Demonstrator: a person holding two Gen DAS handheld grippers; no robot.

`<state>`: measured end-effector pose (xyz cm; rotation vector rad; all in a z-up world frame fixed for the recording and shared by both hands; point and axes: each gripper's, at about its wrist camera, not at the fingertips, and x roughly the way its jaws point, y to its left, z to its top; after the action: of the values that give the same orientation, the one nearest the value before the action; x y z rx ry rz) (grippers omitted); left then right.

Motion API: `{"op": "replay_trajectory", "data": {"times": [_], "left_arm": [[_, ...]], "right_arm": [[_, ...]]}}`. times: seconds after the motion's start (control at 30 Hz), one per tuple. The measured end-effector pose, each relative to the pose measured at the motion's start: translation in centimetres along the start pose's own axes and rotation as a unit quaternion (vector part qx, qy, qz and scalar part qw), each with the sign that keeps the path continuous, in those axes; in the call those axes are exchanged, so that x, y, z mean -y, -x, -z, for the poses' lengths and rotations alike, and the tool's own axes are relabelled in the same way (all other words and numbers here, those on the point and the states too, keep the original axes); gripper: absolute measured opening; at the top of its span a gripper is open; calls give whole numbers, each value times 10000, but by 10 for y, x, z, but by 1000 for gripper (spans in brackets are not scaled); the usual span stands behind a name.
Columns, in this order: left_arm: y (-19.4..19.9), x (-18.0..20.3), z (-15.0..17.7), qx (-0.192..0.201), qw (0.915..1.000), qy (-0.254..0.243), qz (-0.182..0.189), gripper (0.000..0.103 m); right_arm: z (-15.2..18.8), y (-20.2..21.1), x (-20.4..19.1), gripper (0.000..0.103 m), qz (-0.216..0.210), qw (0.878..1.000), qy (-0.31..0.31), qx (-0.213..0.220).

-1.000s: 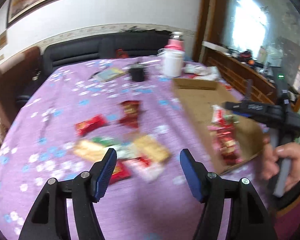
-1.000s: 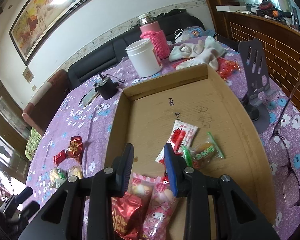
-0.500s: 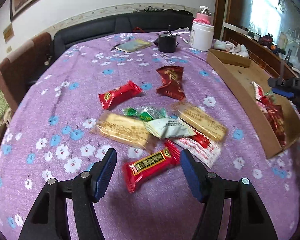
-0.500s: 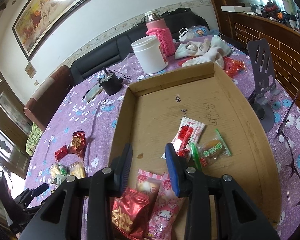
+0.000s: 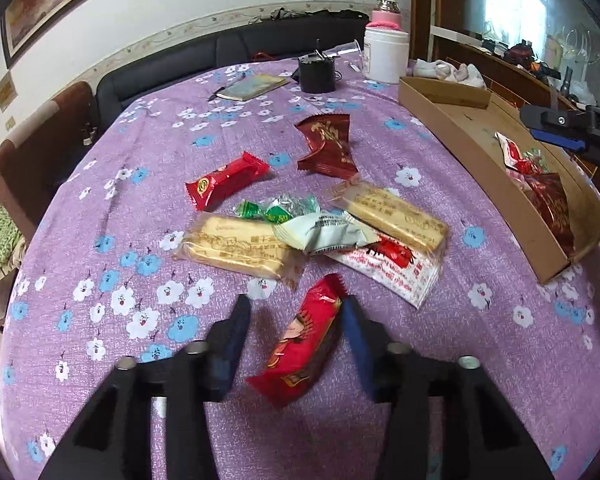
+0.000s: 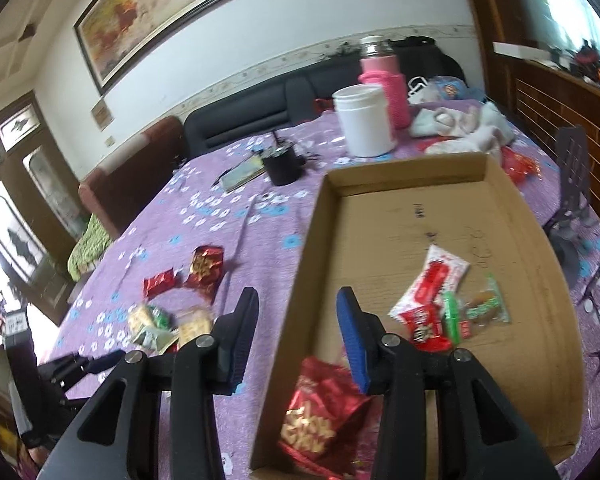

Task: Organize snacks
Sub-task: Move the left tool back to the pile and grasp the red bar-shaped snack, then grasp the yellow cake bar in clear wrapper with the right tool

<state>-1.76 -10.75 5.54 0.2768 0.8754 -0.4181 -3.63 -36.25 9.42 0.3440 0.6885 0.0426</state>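
Jaws of my left gripper are closing around a red snack bar, seemingly touching one side; my right gripper, empty, has left the box and is opening.

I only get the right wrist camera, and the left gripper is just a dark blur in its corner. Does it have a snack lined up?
Observer: Yes. The left gripper straddles a red snack packet lying on the purple tablecloth. Its jaws are closing, and the pad on the left of that view is not touching it yet.
Operator: Is anything lying on that packet?
Observer: No. The nearest thing is a white and red packet, just beyond its far tip.
Operator: What tops the pile?
Observer: A pale green pack, lying over the white and red packet and the end of a yellow biscuit pack.
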Motion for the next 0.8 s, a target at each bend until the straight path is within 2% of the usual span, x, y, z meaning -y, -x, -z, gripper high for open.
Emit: {"op": "replay_trajectory", "data": {"times": [0.17,0.23,0.27,0.4,0.53,0.67,0.8], "left_arm": [[2,0,7,-100,9999,-52,35,52],[2,-1,6,-87,10000,17,7,34],[1,-1,6,-99,9999,64,40,21],[0,-3,3,-51,9996,240,-133,20],[5,-16,-1,160,9977,631,-200,20],[16,-34,-3,468,9930,1070,-187,20],[21,-42,-2,575,9904,1254,-101,21]], "right_arm": [[2,-2,-3,39,-54,10000,27,-40],[2,0,-4,39,-77,10000,18,-24],[2,1,-5,39,-102,9999,26,-7],[5,2,-14,39,-216,9996,194,25],[12,-3,-38,39,-589,9959,659,-192],[23,-19,-69,39,-931,9878,941,-819],[28,-42,-87,39,-802,9811,1032,-1426]]}}
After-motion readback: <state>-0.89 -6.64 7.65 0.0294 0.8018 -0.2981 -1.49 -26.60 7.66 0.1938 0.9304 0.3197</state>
